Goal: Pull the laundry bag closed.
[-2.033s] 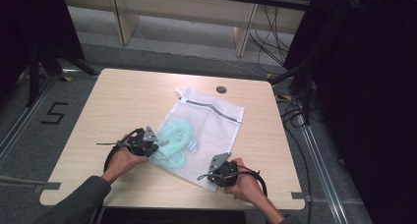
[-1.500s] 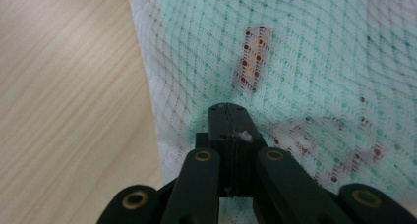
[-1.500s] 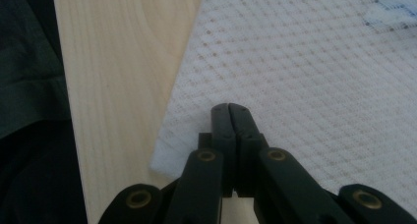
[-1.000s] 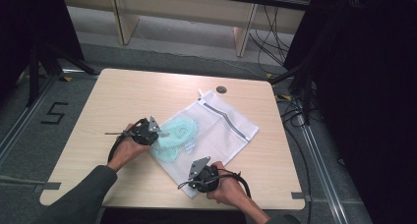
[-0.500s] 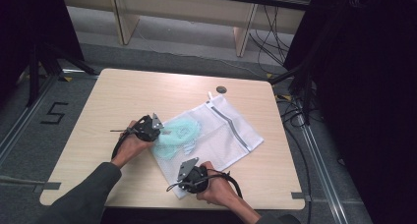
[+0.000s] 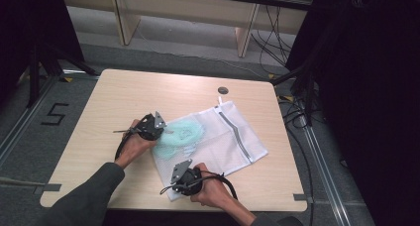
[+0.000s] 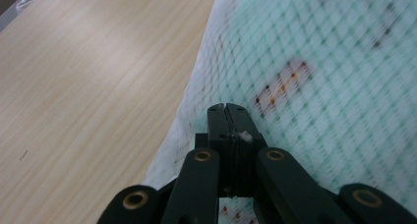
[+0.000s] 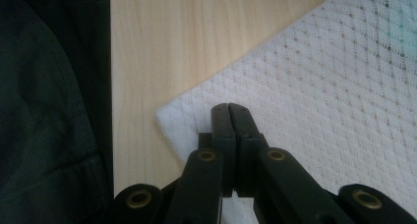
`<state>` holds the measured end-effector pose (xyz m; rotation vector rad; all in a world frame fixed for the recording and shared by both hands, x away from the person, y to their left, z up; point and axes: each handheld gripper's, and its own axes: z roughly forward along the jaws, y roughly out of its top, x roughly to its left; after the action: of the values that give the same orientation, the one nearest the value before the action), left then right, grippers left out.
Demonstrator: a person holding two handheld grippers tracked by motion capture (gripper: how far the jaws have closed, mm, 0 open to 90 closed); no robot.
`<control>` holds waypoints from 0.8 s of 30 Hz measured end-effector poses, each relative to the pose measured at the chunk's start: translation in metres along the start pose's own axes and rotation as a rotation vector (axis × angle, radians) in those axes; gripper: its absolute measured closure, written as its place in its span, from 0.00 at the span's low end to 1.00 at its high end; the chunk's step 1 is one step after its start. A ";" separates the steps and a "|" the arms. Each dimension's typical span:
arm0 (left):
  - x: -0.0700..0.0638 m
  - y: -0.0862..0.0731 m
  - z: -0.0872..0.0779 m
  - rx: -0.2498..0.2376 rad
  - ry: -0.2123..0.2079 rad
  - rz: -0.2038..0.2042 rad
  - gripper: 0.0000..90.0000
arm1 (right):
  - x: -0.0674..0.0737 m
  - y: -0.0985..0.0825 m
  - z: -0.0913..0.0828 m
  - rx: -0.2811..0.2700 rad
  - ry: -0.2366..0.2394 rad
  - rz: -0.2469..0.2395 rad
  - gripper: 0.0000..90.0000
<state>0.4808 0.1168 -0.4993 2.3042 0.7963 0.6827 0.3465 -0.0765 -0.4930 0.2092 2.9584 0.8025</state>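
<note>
Since two seconds earlier, my right gripper (image 6: 184, 179) had dragged the bag's near corner leftward along the front edge, swinging the bag so its zipper end pointed right. I counted one wooden surface (image 6: 124, 94), one white mesh laundry bag (image 6: 225, 144) lying flat on it, one mint-green garment (image 6: 181, 134) inside the bag, and one small dark disc (image 6: 223, 90) near the far edge. My two grippers both had their jaws pressed together on mesh: the left gripper (image 6: 151, 127) pinching the bag's left edge over the green garment, the right pinching the near corner by the surface's front edge.
</note>
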 end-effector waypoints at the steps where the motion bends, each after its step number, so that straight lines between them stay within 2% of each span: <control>1: 0.000 0.003 -0.008 -0.048 -0.009 -0.022 0.99 | -0.002 -0.003 -0.005 -0.011 -0.007 0.021 1.00; 3: 0.000 0.004 -0.015 -0.059 -0.021 -0.025 0.99 | -0.007 -0.004 -0.009 -0.026 -0.017 0.004 1.00; 4: -0.002 0.004 -0.021 -0.070 -0.037 -0.030 0.99 | -0.010 -0.006 -0.015 -0.028 -0.023 0.025 1.00; 5: -0.005 0.003 -0.029 -0.076 -0.058 -0.026 0.98 | -0.020 -0.015 -0.026 -0.056 -0.074 0.053 1.00; 6: -0.013 0.000 -0.043 -0.082 -0.110 -0.051 0.98 | -0.026 -0.020 -0.032 -0.058 -0.096 0.065 1.00; 7: -0.017 -0.002 -0.048 -0.086 -0.128 -0.074 0.98 | -0.032 -0.026 -0.039 -0.063 -0.114 0.092 1.00; 10: -0.033 -0.014 -0.061 -0.092 -0.213 -0.125 0.99 | -0.049 -0.048 -0.055 -0.064 -0.178 0.156 1.00; 11: -0.033 -0.014 -0.061 -0.092 -0.213 -0.125 0.99 | -0.049 -0.048 -0.055 -0.064 -0.178 0.156 1.00; 12: -0.041 -0.019 -0.065 -0.081 -0.239 -0.121 0.99 | -0.060 -0.063 -0.066 -0.047 -0.210 0.204 1.00; 13: -0.053 -0.024 -0.068 -0.070 -0.270 -0.130 1.00 | -0.063 -0.068 -0.068 -0.046 -0.227 0.208 1.00; 14: -0.059 -0.027 -0.069 -0.069 -0.292 -0.133 1.00 | -0.067 -0.074 -0.071 -0.035 -0.240 0.242 1.00; 15: -0.064 -0.027 -0.069 -0.057 -0.293 -0.112 1.00 | -0.071 -0.080 -0.073 -0.029 -0.249 0.259 1.00; 16: -0.064 -0.027 -0.069 -0.057 -0.293 -0.112 1.00 | -0.071 -0.080 -0.073 -0.029 -0.249 0.259 1.00; 17: -0.068 -0.028 -0.068 -0.051 -0.310 -0.108 1.00 | -0.075 -0.086 -0.075 -0.022 -0.263 0.269 1.00; 18: -0.070 -0.028 -0.066 -0.049 -0.322 -0.098 1.00 | -0.079 -0.092 -0.077 -0.019 -0.288 0.265 1.00; 19: -0.074 -0.028 -0.063 -0.038 -0.333 -0.101 1.00 | -0.084 -0.100 -0.081 -0.014 -0.313 0.297 1.00; 21: -0.075 -0.028 -0.059 -0.023 -0.338 -0.105 1.00 | -0.087 -0.106 -0.084 -0.010 -0.320 0.316 1.00; 23: -0.076 -0.030 -0.055 -0.005 -0.335 -0.103 1.00 | -0.091 -0.111 -0.084 0.007 -0.318 0.309 1.00; 24: -0.075 -0.030 -0.054 0.009 -0.347 -0.082 0.99 | -0.092 -0.112 -0.084 0.023 -0.314 0.316 1.00</control>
<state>0.3840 0.1050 -0.5027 2.2957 0.7247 0.2319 0.4163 -0.2275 -0.4747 0.7450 2.6706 0.6881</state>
